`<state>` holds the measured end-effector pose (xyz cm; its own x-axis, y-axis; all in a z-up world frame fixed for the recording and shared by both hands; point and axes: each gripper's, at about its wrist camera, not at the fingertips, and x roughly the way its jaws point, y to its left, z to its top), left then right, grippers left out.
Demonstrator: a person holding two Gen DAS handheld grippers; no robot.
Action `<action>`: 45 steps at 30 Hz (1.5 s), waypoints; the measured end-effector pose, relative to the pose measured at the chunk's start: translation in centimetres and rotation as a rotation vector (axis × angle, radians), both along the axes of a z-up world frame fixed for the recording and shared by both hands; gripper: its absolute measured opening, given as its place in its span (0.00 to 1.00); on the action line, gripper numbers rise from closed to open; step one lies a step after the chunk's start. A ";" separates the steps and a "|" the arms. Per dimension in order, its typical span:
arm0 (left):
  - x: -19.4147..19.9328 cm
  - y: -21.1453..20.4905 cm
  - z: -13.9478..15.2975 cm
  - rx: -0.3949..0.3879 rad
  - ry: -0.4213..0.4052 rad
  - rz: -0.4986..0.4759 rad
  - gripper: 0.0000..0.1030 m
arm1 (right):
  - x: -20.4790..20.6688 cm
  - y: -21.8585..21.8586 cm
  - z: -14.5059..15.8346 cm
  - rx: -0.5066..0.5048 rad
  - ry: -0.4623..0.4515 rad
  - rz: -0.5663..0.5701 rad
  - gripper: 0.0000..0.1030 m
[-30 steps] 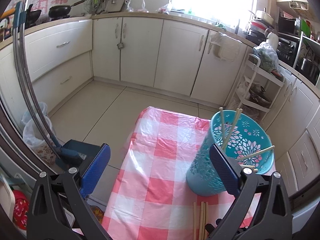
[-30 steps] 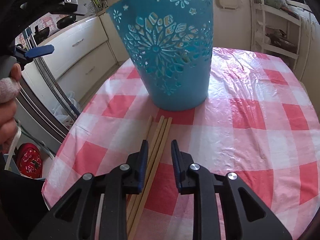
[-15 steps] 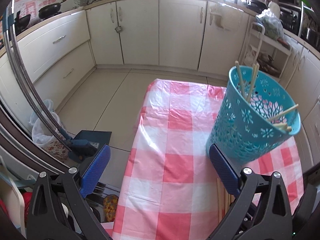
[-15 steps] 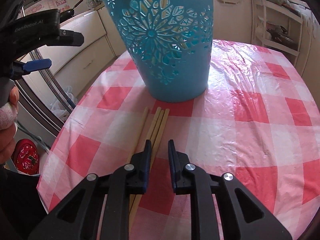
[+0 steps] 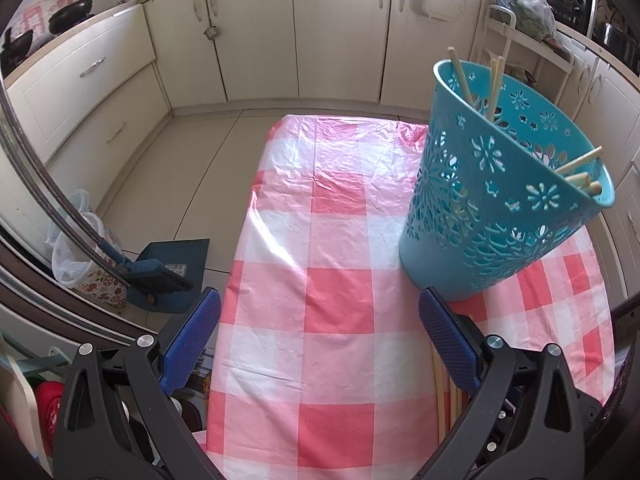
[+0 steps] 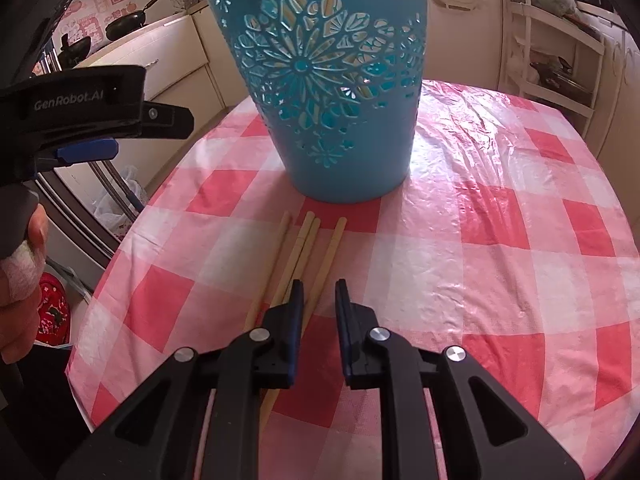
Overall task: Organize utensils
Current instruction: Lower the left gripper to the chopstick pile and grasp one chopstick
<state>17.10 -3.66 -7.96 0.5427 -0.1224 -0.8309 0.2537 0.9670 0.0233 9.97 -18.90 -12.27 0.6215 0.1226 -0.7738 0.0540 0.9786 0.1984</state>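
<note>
Chopsticks (image 6: 298, 256) flat on the tablecloth (image 6: 500, 248), four side by side, long axes running straight away from right gripper (image 6: 319, 294) toward basket (image 6: 332, 92). Jaws narrowly parted, low, straddling the rightmost stick. Nearer than left gripper (image 5: 320, 322), wide open, holding nothing, hovering off to the side. Beyond, basket just past the tips, more sticks inside. Nothing blocking.

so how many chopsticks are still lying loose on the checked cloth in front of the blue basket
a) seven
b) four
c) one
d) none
b: the right wrist view shows four chopsticks lying side by side on the checked cloth, just in front of the blue basket and ahead of the right gripper.
</note>
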 end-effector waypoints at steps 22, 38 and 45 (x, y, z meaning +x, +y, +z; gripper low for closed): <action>-3.2 -6.2 -6.5 0.147 0.099 -0.176 0.76 | -0.3 -1.7 0.1 -0.071 0.049 0.065 0.08; -3.4 -6.6 -5.9 0.041 0.122 -0.211 0.20 | -0.6 -1.4 0.1 -0.112 0.049 0.078 0.09; -3.0 -5.6 -5.8 -0.020 0.154 -0.201 0.07 | -0.2 -2.6 0.1 -0.049 0.049 0.060 0.09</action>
